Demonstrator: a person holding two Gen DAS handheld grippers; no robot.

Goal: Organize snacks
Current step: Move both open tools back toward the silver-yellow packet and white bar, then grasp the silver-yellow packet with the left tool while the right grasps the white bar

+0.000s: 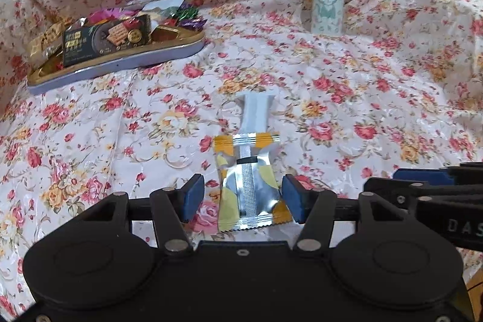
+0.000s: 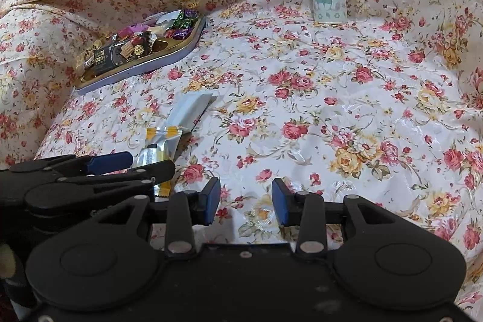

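The silver-and-yellow snack packet (image 1: pixel 249 183) lies on the floral cloth (image 1: pixel 347 110), well apart from the snack tray (image 1: pixel 120 62). The left gripper (image 1: pixel 244 196) has its fingers spread around the packet, apparently without squeezing it. The right gripper (image 2: pixel 246 201), beside the packet, has its fingers parted over bare cloth.

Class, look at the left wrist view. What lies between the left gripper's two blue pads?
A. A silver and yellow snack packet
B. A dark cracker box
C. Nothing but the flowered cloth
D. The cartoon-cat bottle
A: the silver and yellow snack packet lies on the flowered cloth between the left gripper pads, which stand apart from its sides.
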